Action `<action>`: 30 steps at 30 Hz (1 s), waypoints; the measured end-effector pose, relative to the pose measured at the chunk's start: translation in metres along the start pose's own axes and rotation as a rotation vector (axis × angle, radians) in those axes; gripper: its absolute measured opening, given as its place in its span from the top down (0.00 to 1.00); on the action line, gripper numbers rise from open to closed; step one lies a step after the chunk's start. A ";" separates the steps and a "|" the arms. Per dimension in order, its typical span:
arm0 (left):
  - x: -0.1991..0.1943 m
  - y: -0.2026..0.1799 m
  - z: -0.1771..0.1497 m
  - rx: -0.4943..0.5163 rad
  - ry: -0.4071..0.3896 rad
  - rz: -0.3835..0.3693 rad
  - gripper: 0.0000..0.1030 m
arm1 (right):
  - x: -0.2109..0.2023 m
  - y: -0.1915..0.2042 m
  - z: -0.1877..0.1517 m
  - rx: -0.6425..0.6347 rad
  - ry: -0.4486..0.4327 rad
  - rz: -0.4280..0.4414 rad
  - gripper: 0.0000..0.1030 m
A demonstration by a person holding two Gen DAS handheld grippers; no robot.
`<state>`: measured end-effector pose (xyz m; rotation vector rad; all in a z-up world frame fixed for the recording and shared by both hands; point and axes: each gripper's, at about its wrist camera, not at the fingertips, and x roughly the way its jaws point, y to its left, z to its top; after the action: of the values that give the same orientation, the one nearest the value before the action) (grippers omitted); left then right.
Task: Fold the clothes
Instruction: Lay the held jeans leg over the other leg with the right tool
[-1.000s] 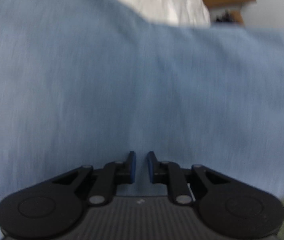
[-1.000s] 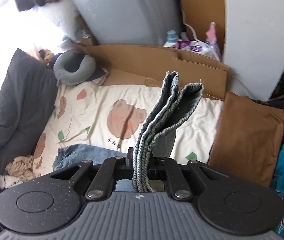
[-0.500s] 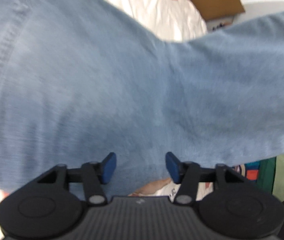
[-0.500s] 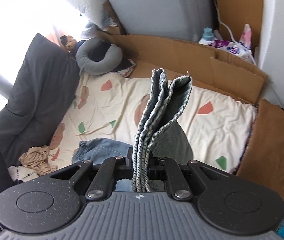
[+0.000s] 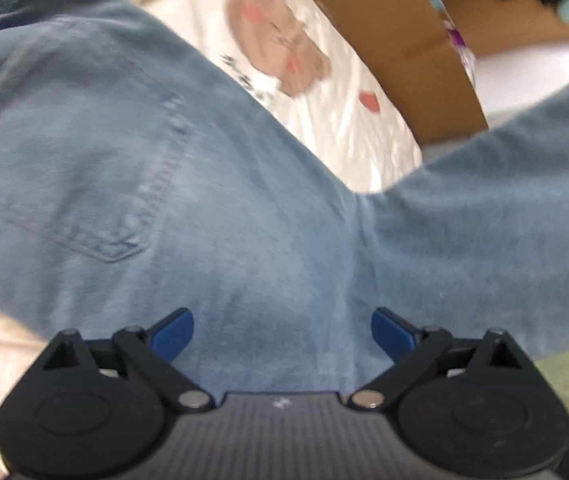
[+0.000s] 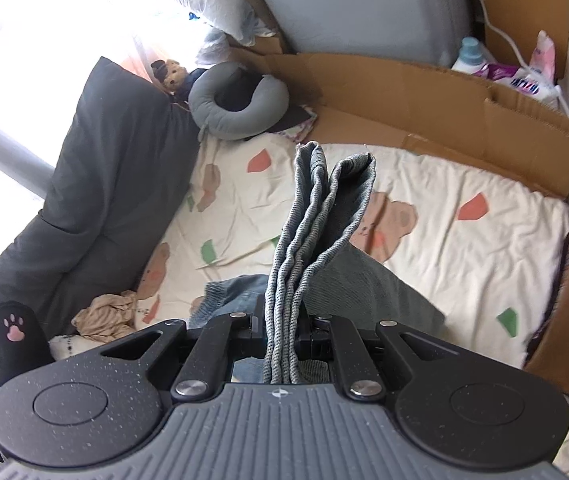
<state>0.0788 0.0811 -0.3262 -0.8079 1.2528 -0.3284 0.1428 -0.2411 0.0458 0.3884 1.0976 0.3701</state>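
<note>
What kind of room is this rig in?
Likely a bedroom or living corner at home: a printed quilt spread as a bed, a grey neck pillow with a plush toy, and flattened cardboard along the wall.

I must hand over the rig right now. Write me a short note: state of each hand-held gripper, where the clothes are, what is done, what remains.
Left hand-held gripper: open, its jaws have just been opening; nothing is pinched, the pale blue jeans lie just beyond the blue pads.
Right hand-held gripper: shut on the bunched hem end of the jeans, which sticks up past the jaws.
Jeans: the rest lies spread on the patterned sheet. A beige garment lies crumpled beside the dark cushion.
Done: one end gathered and held.
Left: lay that end down, finish the fold, then the beige garment.
</note>
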 end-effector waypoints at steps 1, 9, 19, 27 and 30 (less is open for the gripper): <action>-0.006 0.006 -0.001 -0.022 -0.014 -0.002 0.05 | 0.004 0.003 0.000 0.003 0.002 0.007 0.91; -0.063 0.042 -0.014 -0.112 -0.145 0.057 0.01 | 0.039 0.017 0.002 0.064 0.007 0.068 0.91; -0.090 0.066 -0.034 -0.196 -0.196 0.062 0.01 | 0.097 0.023 -0.006 0.122 0.060 0.129 0.91; -0.094 0.076 -0.039 -0.247 -0.225 0.082 0.01 | 0.144 0.019 -0.021 0.198 0.062 0.126 0.91; -0.097 0.079 -0.039 -0.256 -0.236 0.091 0.01 | 0.162 0.022 -0.025 0.215 0.066 0.131 0.91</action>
<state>-0.0032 0.1825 -0.3161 -0.9740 1.1174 0.0032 0.1840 -0.1421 -0.0804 0.6450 1.1842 0.3840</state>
